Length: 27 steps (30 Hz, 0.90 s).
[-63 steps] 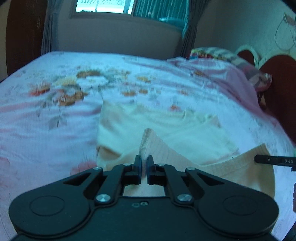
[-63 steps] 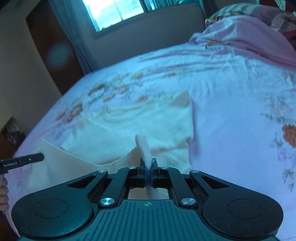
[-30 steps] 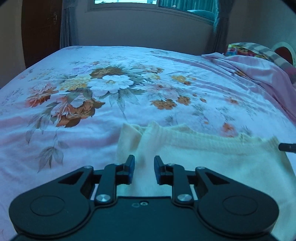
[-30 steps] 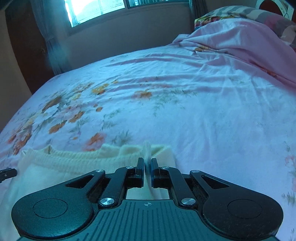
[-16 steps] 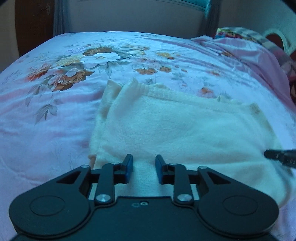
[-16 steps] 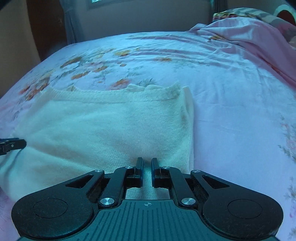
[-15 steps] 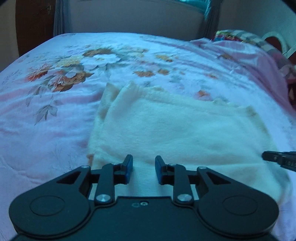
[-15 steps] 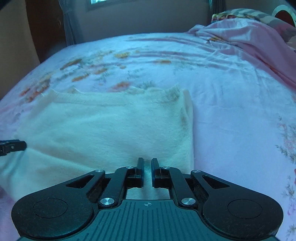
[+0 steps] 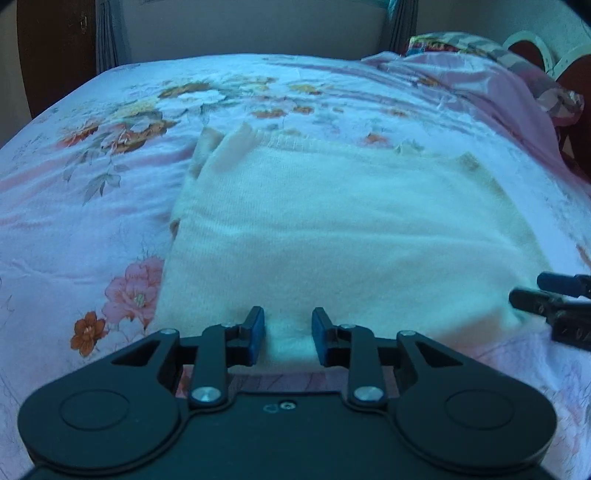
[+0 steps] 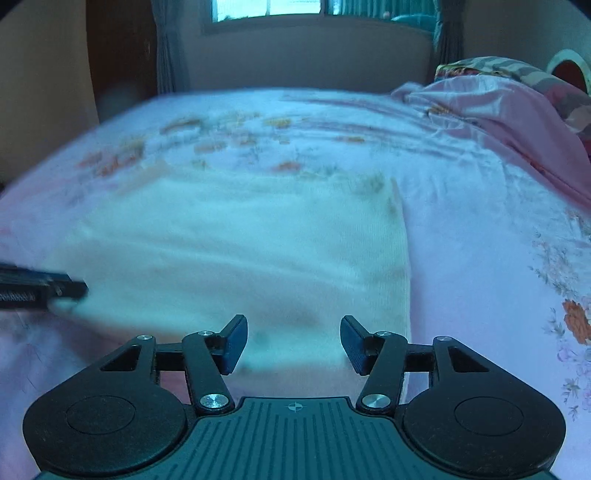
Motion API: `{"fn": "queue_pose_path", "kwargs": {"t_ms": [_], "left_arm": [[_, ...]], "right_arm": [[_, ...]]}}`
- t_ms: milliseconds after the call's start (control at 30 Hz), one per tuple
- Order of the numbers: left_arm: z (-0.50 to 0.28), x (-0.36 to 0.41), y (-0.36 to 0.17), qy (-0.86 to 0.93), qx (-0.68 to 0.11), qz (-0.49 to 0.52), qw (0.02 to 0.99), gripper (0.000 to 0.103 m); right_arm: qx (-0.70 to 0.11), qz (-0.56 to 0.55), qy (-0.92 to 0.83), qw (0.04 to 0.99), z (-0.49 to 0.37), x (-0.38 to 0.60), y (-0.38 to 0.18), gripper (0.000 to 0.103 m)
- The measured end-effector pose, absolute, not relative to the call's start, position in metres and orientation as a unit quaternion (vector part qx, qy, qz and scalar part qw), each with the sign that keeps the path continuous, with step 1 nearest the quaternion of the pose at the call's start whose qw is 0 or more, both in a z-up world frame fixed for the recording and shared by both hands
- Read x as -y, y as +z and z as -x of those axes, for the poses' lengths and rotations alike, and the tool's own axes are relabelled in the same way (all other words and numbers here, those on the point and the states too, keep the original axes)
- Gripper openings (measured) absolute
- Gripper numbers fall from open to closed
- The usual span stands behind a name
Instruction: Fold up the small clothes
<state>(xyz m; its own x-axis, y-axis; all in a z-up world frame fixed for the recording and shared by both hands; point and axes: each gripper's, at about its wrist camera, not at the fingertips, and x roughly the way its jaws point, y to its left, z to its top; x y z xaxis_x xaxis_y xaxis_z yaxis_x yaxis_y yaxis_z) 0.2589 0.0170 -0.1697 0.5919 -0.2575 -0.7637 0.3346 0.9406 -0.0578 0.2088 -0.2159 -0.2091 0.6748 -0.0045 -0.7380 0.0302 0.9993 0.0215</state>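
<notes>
A cream knitted garment [image 9: 351,229] lies folded flat on the floral bed sheet [image 9: 92,184]. My left gripper [image 9: 288,317] hovers over its near edge toward the left corner, jaws apart, with cloth showing below the gap but not pinched. My right gripper [image 10: 293,325] is over the near right part of the garment [image 10: 240,240]; its jaws are opening wide and the pads press on nothing. Each view catches the other gripper's tips at the side: the right gripper [image 9: 528,295] and the left gripper [image 10: 70,288]. The right wrist view is blurred by motion.
A rumpled pink blanket [image 9: 498,92] and a patterned pillow [image 9: 461,40] lie at the far right by the headboard [image 9: 576,74]. A window [image 10: 269,7] with curtains is behind the bed, dark wooden furniture [image 9: 48,55] at the far left.
The right gripper has let go of the garment's edge and its jaws have spread wide. Both grippers have drawn back from the far edge to the near edge; the garment now lies folded.
</notes>
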Motion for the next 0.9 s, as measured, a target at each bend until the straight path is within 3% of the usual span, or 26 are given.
{"fn": "queue_pose_path", "kwargs": {"t_ms": [333, 500, 733, 800, 900], "left_arm": [[-0.256, 0.004, -0.154, -0.184, -0.406, -0.019, 0.895, 0.026], [-0.255, 0.005, -0.176, -0.183, -0.422, -0.033, 0.887, 0.029], [-0.253, -0.006, -0.171, -0.178, -0.427, -0.019, 0.886, 0.028], [-0.255, -0.007, -0.174, -0.177, -0.432, -0.013, 0.884, 0.028], [-0.253, -0.007, -0.170, -0.174, -0.435, -0.016, 0.883, 0.028]], "right_arm": [[-0.386, -0.053, -0.002, 0.921, -0.230, 0.193, -0.193, 0.055], [-0.415, 0.009, 0.016, 0.910, -0.228, 0.163, -0.225, 0.055], [-0.390, -0.007, 0.000, 0.921, -0.211, 0.179, -0.211, 0.055], [-0.425, -0.006, -0.007, 0.905, -0.216, 0.186, -0.225, 0.055], [-0.417, -0.018, -0.002, 0.909, -0.208, 0.193, -0.217, 0.055]]}}
